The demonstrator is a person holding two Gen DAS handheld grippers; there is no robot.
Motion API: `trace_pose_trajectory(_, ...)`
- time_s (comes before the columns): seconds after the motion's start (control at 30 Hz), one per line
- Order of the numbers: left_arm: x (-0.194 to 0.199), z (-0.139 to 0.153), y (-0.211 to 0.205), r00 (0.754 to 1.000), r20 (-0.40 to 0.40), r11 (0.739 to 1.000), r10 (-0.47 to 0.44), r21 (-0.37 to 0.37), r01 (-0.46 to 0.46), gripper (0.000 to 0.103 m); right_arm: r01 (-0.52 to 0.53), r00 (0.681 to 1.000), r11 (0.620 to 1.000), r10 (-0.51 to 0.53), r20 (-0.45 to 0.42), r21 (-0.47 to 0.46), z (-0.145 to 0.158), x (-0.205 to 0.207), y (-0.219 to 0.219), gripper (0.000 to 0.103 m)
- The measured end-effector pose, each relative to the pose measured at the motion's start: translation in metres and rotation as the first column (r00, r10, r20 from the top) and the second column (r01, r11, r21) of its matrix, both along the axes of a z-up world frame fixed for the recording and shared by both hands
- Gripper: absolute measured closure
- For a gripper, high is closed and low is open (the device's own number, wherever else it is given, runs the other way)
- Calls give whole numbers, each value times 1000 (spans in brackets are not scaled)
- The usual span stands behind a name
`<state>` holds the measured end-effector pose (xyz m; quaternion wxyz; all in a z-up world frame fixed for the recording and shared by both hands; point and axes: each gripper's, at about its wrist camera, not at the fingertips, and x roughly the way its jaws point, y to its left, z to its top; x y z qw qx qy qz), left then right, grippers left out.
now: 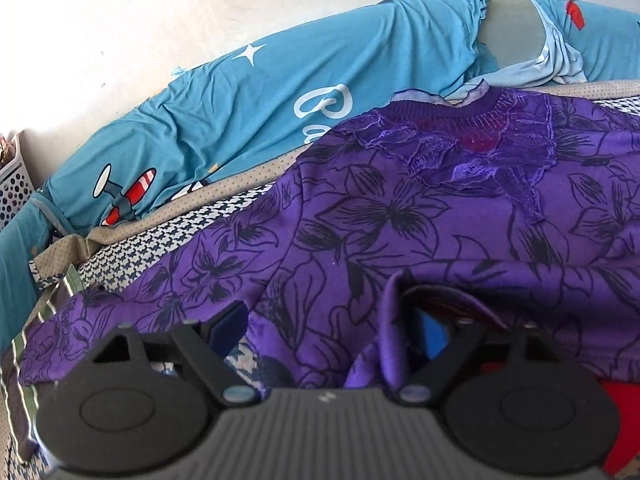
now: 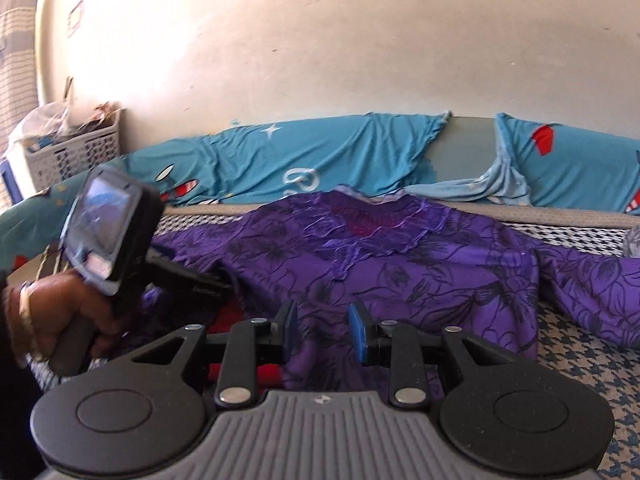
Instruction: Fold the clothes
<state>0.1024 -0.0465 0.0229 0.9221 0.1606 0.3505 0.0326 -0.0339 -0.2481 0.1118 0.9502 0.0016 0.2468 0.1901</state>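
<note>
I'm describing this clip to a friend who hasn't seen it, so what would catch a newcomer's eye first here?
First, the purple floral top, spread neckline-away across the houndstooth bed cover. Behind it, the turquoise cartoon-print sheet bunches along the white wall. Up close, the right gripper stands open over the top's near hem, and at far left a hand holds the left gripper.

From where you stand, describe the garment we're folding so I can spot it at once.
Start at the long blue cartoon-print cushion against the wall, then drop to the houndstooth bed cover in front of it. Spread flat there is the purple top: black outlined flowers, a lace panel under a ribbed neckline, the only purple cloth there.
</note>
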Motion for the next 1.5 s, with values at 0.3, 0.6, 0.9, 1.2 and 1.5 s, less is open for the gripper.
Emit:
trace_pose_trajectory(0.3, -9, 8, -5, 999, 31, 1000, -26, 18, 26, 9, -147, 985, 984, 135, -109, -102, -30, -15, 24, 76)
trace_pose_trajectory(0.6, -17, 20, -3, 997, 39, 998, -60, 4, 60, 5, -131, 991, 936, 111, -80, -328, -55, -5, 44, 76)
trace_pose_trajectory(0.9, -25, 22, 22, 1000, 5, 1000, -21, -4, 21, 3, -108, 994, 883, 112, -19, -458, -73, -1, 56, 89)
trace_pose_trajectory(1.2, -47, 28, 36, 999, 31, 999, -43, 16, 42, 0, -48, 998, 953, 58, 24, -301, -27, -21, 27, 96)
trace_pose_trajectory(1.5, -77, 36, 51, 998, 59, 1000, -6, 19, 5, 0, -13, 999, 993, 19, 48, -121, 13, -51, -15, 96)
